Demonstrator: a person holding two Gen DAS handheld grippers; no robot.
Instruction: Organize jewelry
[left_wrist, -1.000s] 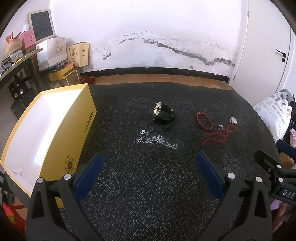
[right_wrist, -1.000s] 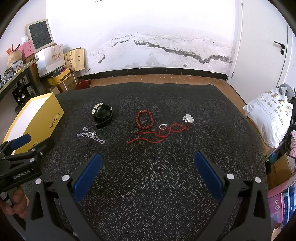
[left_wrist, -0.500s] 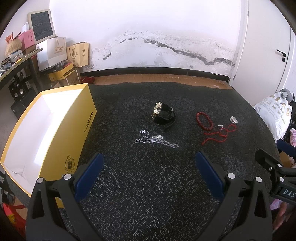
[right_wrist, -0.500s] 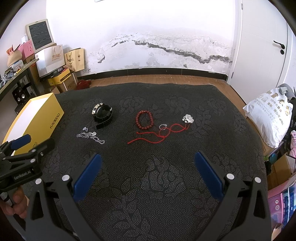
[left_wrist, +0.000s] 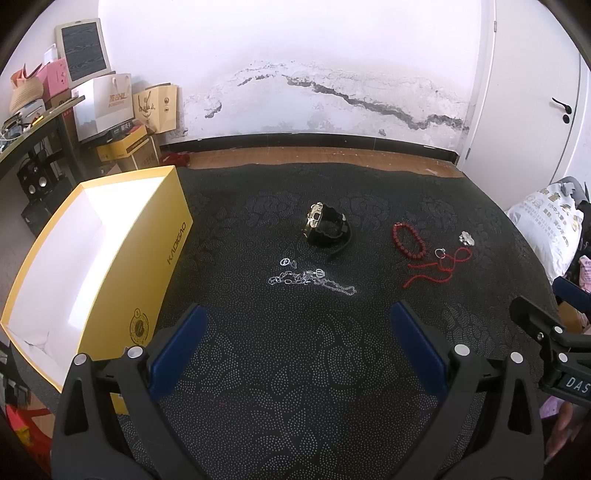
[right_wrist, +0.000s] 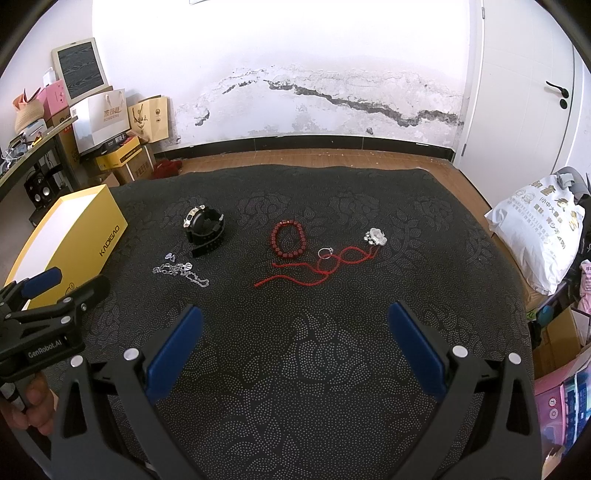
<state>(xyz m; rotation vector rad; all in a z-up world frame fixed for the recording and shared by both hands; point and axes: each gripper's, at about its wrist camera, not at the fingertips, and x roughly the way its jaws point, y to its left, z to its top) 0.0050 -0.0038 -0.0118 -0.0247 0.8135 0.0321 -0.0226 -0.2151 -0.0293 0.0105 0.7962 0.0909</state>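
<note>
Left gripper (left_wrist: 295, 332) and right gripper (right_wrist: 295, 328) wide apart, empty, one watch (left_wrist: 327, 229), one bead bracelet (right_wrist: 289, 238), one silver chain (left_wrist: 312, 282)

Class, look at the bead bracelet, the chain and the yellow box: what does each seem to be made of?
Bead bracelet: dark red round beads, slightly glossy, perhaps wood or stone. Chain: bright silvery links, likely metal. Yellow box: flat matte walls, white inside, printed lettering, probably cardboard.

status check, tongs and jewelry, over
Left tongs open, right tongs open, both empty. Watch, chain, beads on cloth. Box open. Path clear.
</note>
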